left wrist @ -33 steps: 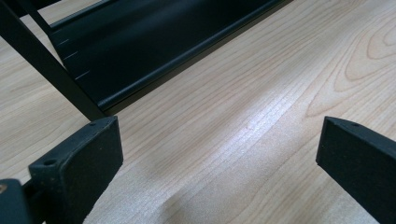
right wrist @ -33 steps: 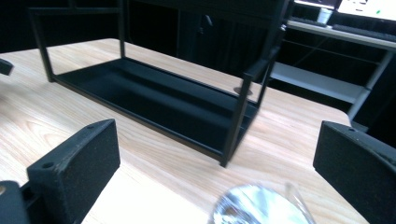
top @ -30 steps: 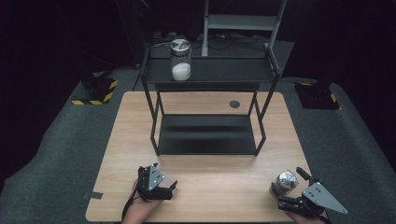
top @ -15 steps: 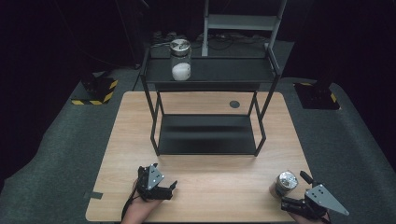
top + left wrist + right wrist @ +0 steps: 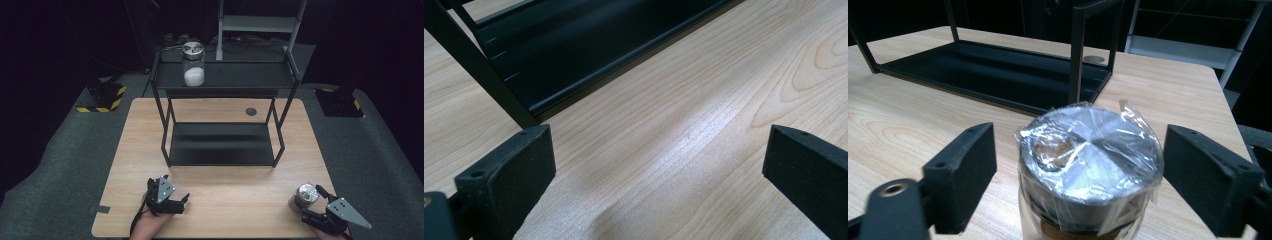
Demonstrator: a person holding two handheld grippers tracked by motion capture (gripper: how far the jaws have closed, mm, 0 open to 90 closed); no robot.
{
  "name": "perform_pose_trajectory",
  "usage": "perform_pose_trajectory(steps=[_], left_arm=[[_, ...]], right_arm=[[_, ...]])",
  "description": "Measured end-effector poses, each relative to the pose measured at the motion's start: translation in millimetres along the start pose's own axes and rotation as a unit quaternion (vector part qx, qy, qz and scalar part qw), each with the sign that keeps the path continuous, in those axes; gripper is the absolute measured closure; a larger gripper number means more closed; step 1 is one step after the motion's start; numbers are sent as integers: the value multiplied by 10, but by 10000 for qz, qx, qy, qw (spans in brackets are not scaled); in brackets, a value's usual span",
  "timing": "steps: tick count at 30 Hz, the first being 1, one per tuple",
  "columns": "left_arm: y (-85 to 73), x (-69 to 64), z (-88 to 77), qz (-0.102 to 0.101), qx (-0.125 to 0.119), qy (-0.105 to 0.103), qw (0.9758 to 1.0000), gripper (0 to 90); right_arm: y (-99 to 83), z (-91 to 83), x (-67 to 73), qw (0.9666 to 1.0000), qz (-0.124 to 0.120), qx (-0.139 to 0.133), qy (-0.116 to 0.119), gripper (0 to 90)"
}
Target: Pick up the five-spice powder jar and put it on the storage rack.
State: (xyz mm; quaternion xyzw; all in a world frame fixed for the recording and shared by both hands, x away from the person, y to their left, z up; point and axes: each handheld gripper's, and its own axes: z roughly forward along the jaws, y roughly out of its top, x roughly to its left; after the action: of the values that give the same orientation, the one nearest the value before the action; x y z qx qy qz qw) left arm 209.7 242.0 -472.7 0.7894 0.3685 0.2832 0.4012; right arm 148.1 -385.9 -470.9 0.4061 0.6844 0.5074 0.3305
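The wooden table (image 5: 225,210) carries a black two-tier shelf rack (image 5: 222,145), the landmark here. On the rack's top tier, toward its left end, stands a clear glass jar (image 5: 193,64) with a metal lid; its lower part holds something white, perhaps a powder or grains, too far off to tell.

In front of the rack and off its right front corner, near the table's near edge, stands a second jar (image 5: 1088,170). Its silvery lid is wrapped in crinkled clear film, and a brownish filling shows low under the lid, though little of the body can be seen. The right gripper (image 5: 1078,170) sits around this jar's lid, and its jaws have just been closing; a gap remains on both sides, so the pads do not press on it.

The left gripper (image 5: 654,165) rests in front of the rack's left front leg, jaws wide apart over bare wood, nothing between them
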Motion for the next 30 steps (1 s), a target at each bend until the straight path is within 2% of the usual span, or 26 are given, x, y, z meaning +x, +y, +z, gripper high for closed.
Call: perform_pose_trajectory(steps=[6, 10, 30], left_arm=[[0, 4, 0, -21, 0, 1, 10000, 9], [1, 10, -1, -32, 6, -3, 10000, 9], [3, 17, 2, -49, 10, -21, 10000, 9]], right_arm=[[-62, 13, -65, 9999, 152, -22, 77, 253], [-74, 20, -87, 9998, 154, 0, 131, 307], [-103, 35, -108, 9997, 191, -87, 159, 329]])
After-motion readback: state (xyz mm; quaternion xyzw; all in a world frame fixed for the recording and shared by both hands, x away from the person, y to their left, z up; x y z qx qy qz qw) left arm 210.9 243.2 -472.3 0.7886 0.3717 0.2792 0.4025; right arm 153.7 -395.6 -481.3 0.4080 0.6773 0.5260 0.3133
